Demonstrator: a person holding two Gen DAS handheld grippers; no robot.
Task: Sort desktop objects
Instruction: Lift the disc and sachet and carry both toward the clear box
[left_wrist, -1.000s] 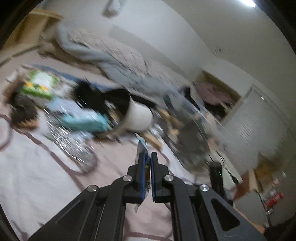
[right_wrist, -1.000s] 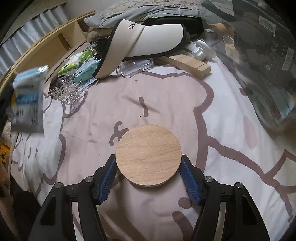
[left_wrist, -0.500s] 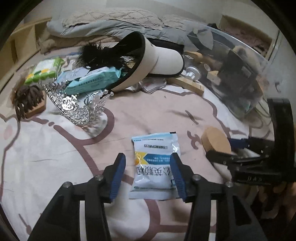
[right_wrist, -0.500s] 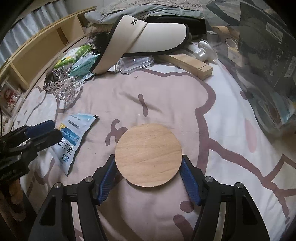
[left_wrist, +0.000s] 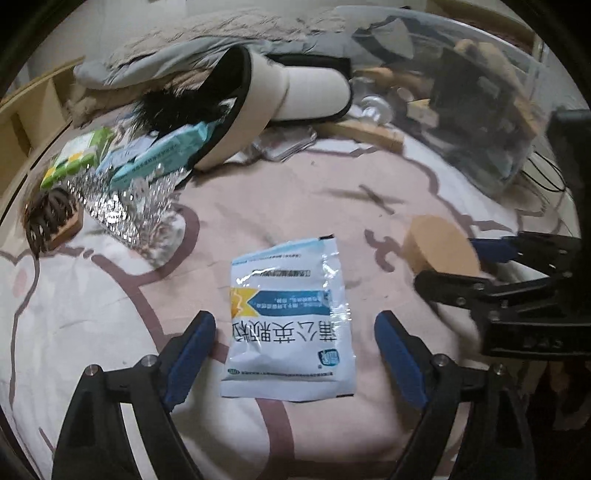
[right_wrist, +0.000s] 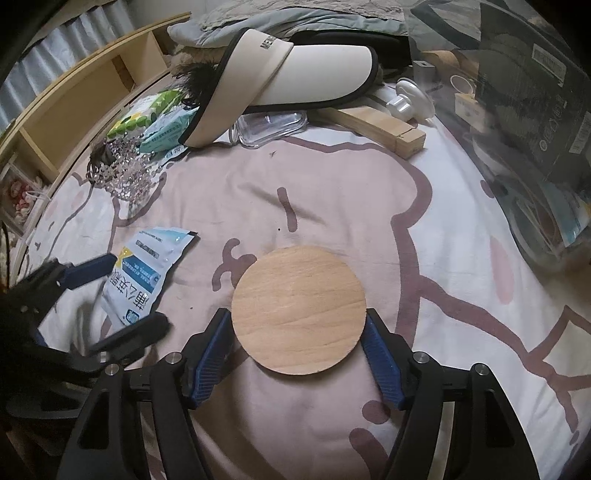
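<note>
Between the blue pads of the left gripper (left_wrist: 294, 354) lay a white-and-blue sachet (left_wrist: 290, 325), flat on the pink-and-white sheet (left_wrist: 92, 314) with its printed face up. The jaws were opening wide, and neither pad touched the sachet — sheet showed on both sides of it. From the right wrist view the same sachet (right_wrist: 146, 273) lay at the left, with the left gripper (right_wrist: 122, 295) straddling its near end.

Just to the right of the sachet sat a round wooden disc (right_wrist: 299, 310), also flat on the sheet. The right gripper (right_wrist: 299, 347) had a pad at each side of the disc's near half; the left pad looked to meet the rim and the right pad stood close against it, but I could not tell whether either pressed. Its jaws were easing open a little. In the left wrist view the disc (left_wrist: 439, 247) showed edge-on, with the right gripper (left_wrist: 461, 262) about it.

Farther back, a cream visor (right_wrist: 295, 81) with black trim leaned over a heap of small things — a teal packet (right_wrist: 166, 133), a green-and-yellow packet (right_wrist: 140, 114), black feathers (left_wrist: 177, 107). A sparkling tiara (left_wrist: 125, 199) lay in front of these, and a brown hair claw (left_wrist: 48, 218) on a wood block sat at the far left. Behind the visor's right end were a clear lid (right_wrist: 273, 123), a wooden block (right_wrist: 380, 125) and a white knob (right_wrist: 406, 99). A clear bin (right_wrist: 524, 110) holding dark boxes stood at the right, and a grey quilt (left_wrist: 155, 62) lay bunched at the back beside a wooden shelf (right_wrist: 74, 103).
</note>
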